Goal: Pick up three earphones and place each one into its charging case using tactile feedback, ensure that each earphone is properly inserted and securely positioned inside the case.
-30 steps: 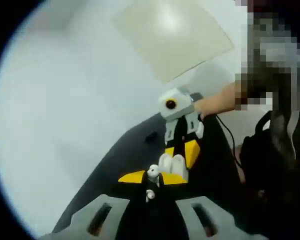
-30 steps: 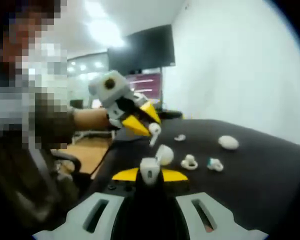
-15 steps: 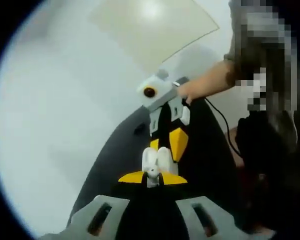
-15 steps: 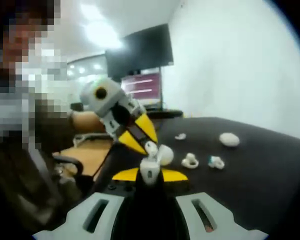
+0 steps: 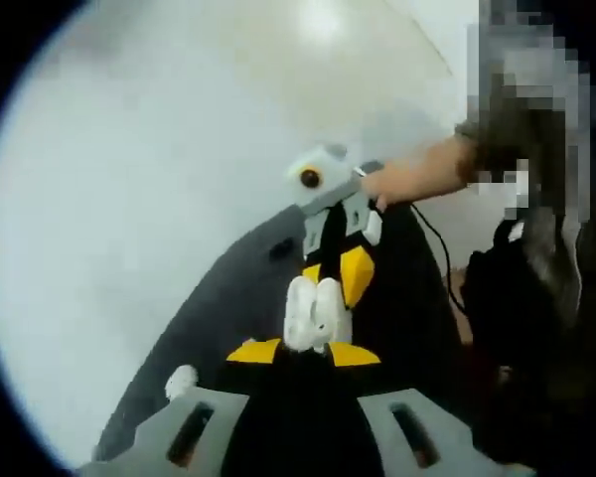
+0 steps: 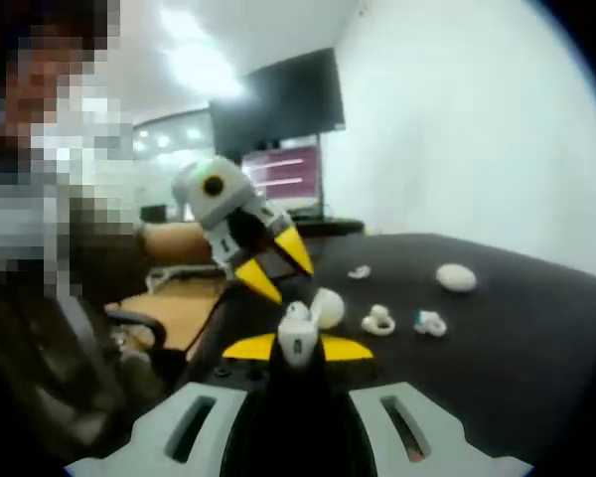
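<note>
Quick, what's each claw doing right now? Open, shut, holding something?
Left claw: looks open; the earphone it carried now sits in the case.
Right claw: shut on the open charging case, above the black table.

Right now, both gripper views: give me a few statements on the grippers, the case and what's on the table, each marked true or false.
1. The right gripper is shut on an open charging case. True.
2. The left gripper hangs far off from that case. False: its yellow jaws sit right above it.
3. A closed white case lies on the black table. True.
4. The table holds nothing else. False: small white earphones and another small white piece lie loose near the middle.
5. A dark monitor stands behind the table. True.
</note>
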